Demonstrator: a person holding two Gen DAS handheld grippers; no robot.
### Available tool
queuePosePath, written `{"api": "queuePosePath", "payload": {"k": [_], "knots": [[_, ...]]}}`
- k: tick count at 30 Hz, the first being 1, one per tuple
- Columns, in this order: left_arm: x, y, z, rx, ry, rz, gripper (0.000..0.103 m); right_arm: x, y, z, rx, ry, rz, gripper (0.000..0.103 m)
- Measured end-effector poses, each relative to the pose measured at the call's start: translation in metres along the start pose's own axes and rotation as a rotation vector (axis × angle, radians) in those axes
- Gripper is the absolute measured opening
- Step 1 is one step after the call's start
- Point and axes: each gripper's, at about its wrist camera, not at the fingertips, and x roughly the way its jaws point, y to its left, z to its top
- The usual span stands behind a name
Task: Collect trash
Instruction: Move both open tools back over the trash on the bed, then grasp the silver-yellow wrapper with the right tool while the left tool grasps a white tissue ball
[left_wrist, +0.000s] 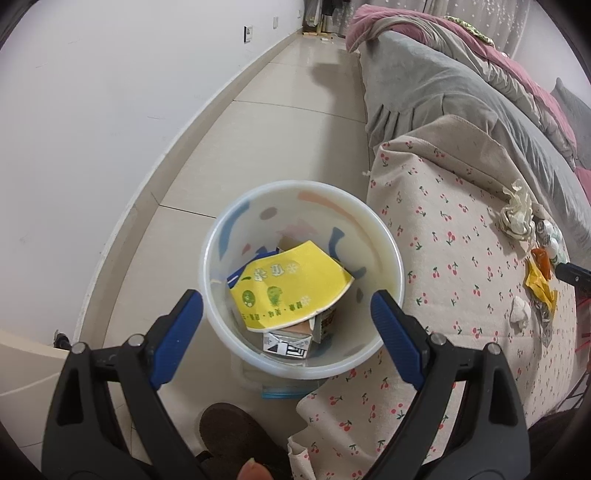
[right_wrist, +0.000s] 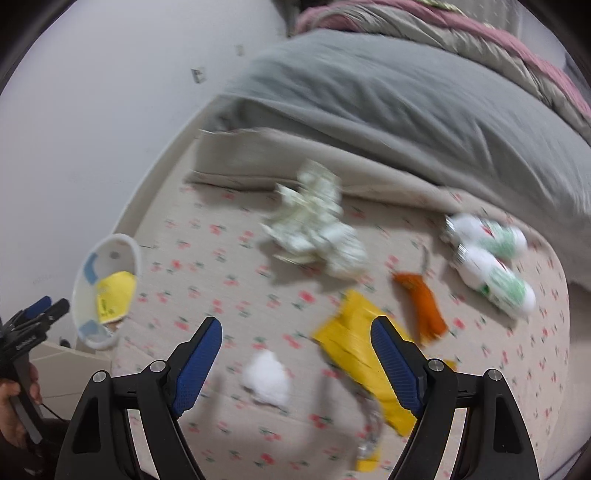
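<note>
right tongs (right_wrist: 295, 363): released, empty, above the bed (right_wrist: 207, 258) | left tongs (left_wrist: 286, 321): released, empty, over the trash bin (left_wrist: 391, 243) on the floor beside the bed | white wad (right_wrist: 266, 376): on the bed between the right tongs' fingers, just below; yellow wrapper (right_wrist: 354, 347) beside it, long axis slanted | right hand nearer

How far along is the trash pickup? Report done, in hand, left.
Done: a yellow paper cup and a carton lie in the bin. In hand: nothing; both tongs are open. Left on the bed: crumpled paper, yellow wrapper, orange wrapper, white wad, two bottles.
</note>
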Motion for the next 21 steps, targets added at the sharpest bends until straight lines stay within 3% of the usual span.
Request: {"api": "queuePosePath", "payload": {"k": [8, 21], "knots": [[0.003, -0.020, -0.002, 0.031, 0.022, -0.024, 0.092, 0.010, -0.050, -0.017, 0.071, 0.085, -0.048, 0.084], [0.005, -0.064, -0.010, 0.123, 0.046, -0.049, 0.092, 0.039, -0.066, -0.030, 0.017, 0.200, -0.132, 0.084]]}}
